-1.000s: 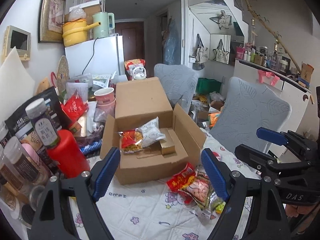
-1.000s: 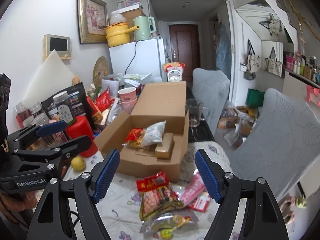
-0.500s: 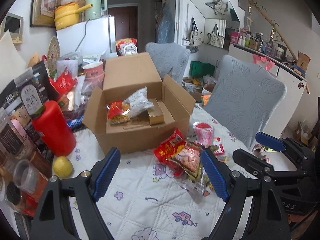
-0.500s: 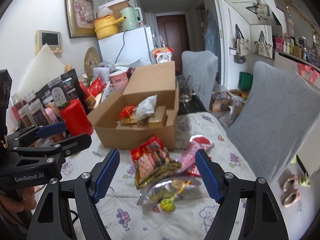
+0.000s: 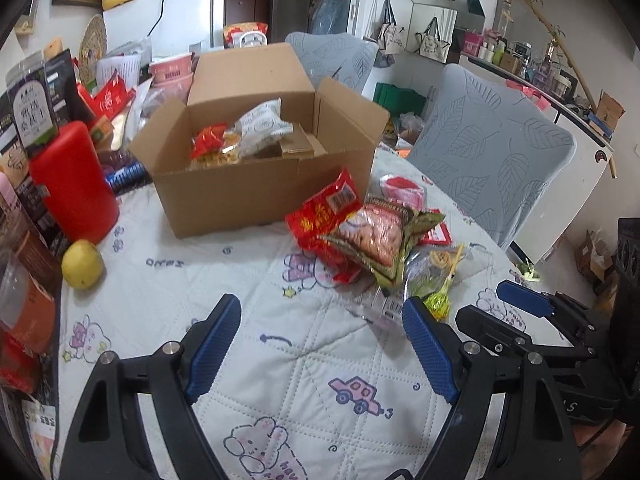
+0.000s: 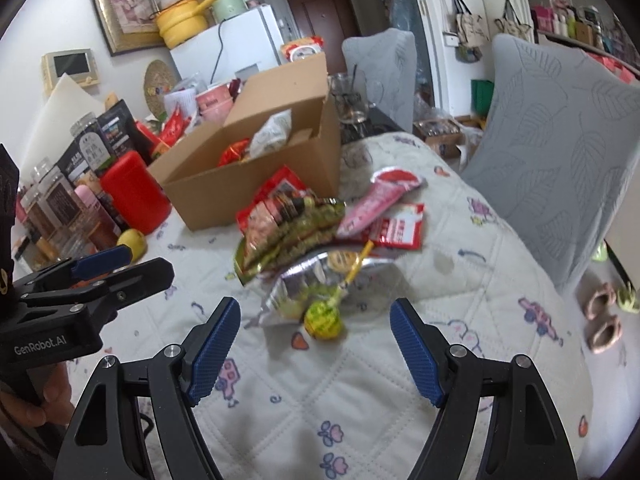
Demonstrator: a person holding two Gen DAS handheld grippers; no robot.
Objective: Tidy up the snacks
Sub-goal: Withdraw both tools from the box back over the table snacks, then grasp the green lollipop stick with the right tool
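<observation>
An open cardboard box [image 5: 256,188] [image 6: 260,188] stands on the quilted table and holds a white packet [image 5: 262,122], a red packet [image 5: 208,140] and a small tan carton [image 5: 296,144]. In front of it to the right lies a pile of snack packets: a red one [image 5: 324,216], a green-edged one [image 5: 380,236] [image 6: 288,224], a pink one [image 6: 380,200] and a silver bag with a lollipop [image 6: 324,316]. My left gripper [image 5: 322,344] is open and empty, short of the pile. My right gripper [image 6: 314,340] is open and empty, just short of the lollipop.
A red canister [image 5: 74,184], a lemon [image 5: 82,264] and jars and packets crowd the table's left side. Two grey-covered chairs [image 5: 492,160] stand at the right and far side. The table's edge drops off at the right, with slippers [image 6: 602,320] on the floor.
Both grippers have pulled back from the box and tilted down toward the table. The snack pile now sits closer between the fingers. Both stay open.
</observation>
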